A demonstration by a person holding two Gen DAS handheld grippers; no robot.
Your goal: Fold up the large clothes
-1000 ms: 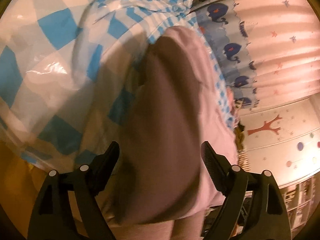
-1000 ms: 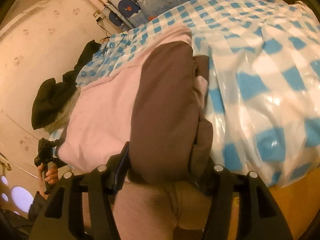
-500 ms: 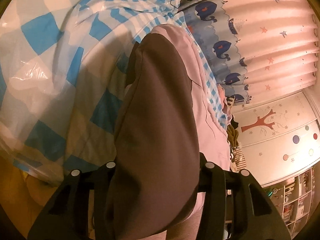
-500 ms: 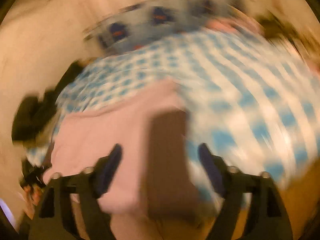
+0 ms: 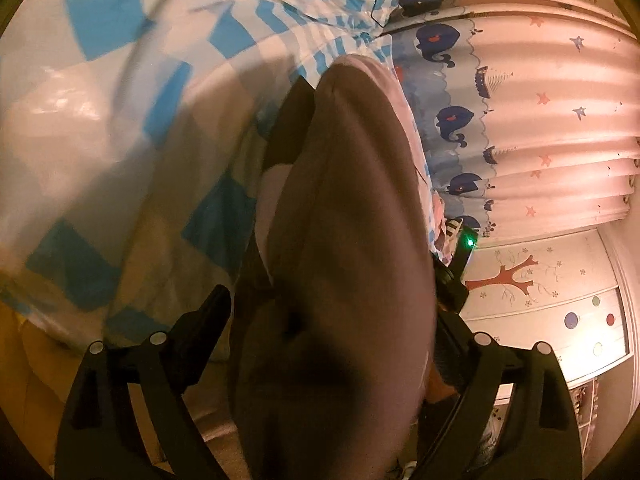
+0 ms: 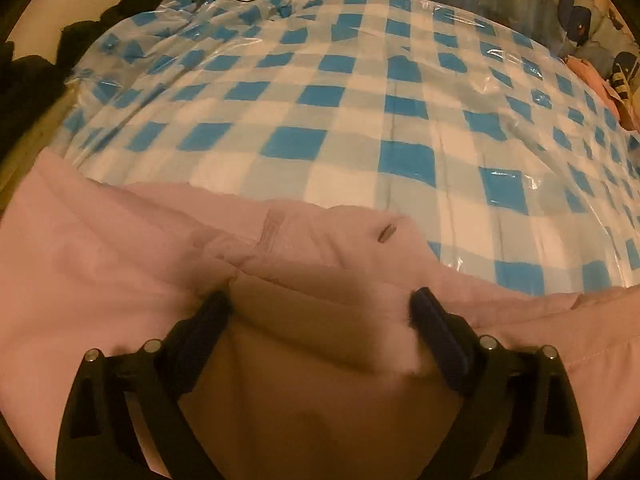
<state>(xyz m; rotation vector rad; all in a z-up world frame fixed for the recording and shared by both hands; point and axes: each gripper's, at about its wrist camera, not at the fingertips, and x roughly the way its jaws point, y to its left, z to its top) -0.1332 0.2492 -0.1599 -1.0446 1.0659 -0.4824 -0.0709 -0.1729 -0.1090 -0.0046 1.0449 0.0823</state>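
the left gripper (image 5: 326, 320) tilts gently down along a bed; its jaws have just been opening and stand spread, astride a long brown-and-pink padded garment (image 5: 352, 240) whose smooth brown fold lies between them, pads not pressing; the right gripper (image 6: 320, 316) points steeply down, jaws just opened wide too, over the same soft garment's pink quilted part at the near edge; it rests on a glossy blue-and-white checked plastic sheet (image 6: 360, 120) covering the bed; a pleated whale-print curtain (image 5: 520, 120) hangs at the far right.

No readable text, label or number anywhere.
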